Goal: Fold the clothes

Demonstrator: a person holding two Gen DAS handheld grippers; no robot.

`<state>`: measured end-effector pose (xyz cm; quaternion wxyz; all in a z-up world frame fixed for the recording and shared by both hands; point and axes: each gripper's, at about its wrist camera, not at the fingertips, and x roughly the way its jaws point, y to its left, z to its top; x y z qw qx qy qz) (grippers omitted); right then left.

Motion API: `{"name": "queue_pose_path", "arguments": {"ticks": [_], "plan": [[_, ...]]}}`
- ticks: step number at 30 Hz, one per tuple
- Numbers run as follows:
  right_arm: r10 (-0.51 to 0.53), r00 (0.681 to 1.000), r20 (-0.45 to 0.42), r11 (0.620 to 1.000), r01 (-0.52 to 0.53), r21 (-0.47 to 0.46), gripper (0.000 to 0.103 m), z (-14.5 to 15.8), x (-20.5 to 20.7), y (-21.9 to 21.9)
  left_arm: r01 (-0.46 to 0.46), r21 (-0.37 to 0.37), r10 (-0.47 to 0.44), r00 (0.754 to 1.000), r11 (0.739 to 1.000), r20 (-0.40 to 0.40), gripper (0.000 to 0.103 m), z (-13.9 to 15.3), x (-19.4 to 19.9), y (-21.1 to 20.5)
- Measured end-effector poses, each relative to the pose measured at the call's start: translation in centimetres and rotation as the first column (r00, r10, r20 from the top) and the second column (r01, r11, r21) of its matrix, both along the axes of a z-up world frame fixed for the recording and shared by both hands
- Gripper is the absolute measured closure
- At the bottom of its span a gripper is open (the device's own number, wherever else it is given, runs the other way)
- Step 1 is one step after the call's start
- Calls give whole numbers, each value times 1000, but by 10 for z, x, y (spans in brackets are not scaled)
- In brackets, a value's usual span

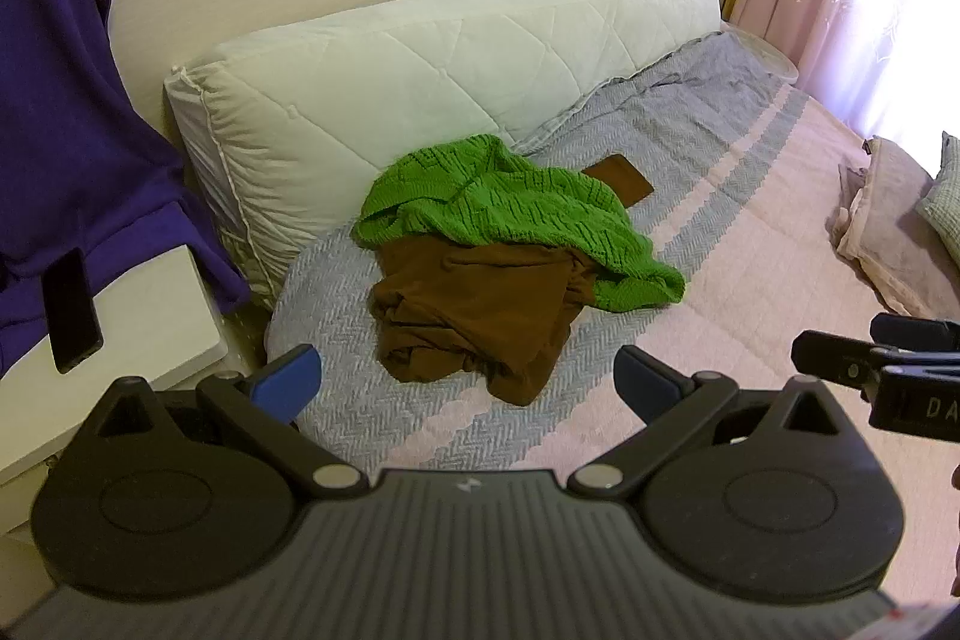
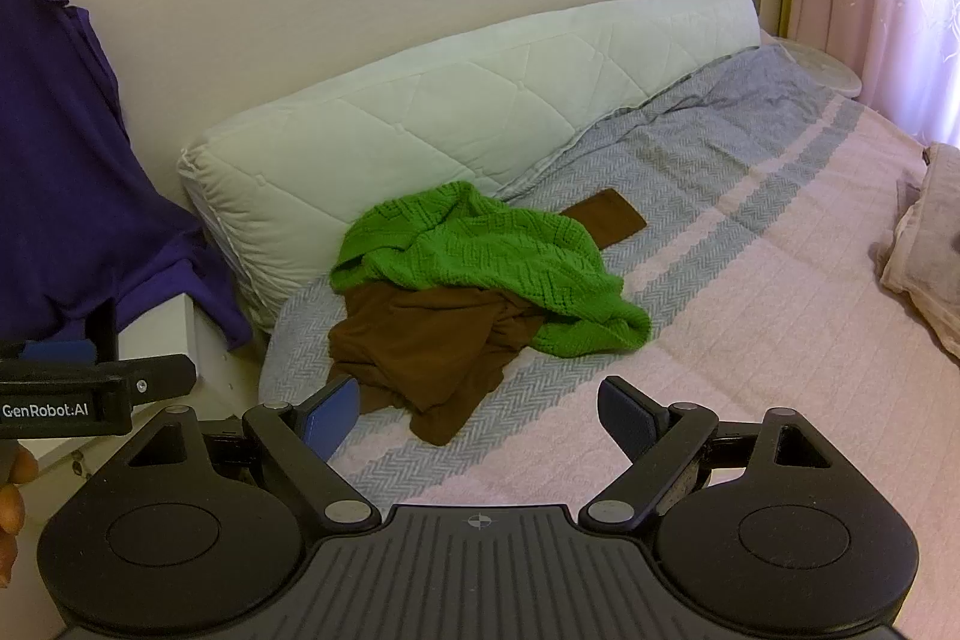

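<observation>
clothes heaped mid-frame on the bed, both sets of fingers wide open, empty.
green knit over brown garment: soft, light, floppy; pinch the knit's near edge.

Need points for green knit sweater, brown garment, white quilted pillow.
green knit sweater point(image 1: 510, 214), left wrist view, middle of the knit.
brown garment point(image 1: 474, 316), left wrist view, the crumpled part sticking out from under the sweater.
white quilted pillow point(image 2: 444, 100), right wrist view, its quilted front face.

open-knit green sweater, smooth matt brown cloth, quilted white pillow, woven herringbone bedspread.
</observation>
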<state>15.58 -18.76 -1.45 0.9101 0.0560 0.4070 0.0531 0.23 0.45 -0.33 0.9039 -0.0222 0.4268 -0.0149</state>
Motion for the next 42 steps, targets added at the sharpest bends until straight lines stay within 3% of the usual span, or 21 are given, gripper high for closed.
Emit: {"name": "queue_pose_path", "arguments": {"ticks": [31,42], "plan": [[-5,1000,-5,1000,5,13,19,-1,-2,-10,8,-5,-8,1000,1000,-9,1,2,0,-4],[18,1000,-21,1000,-17,13,19,-6,10,-46,8,-18,-8,1000,1000,-13,1,-5,13,-25]]}}
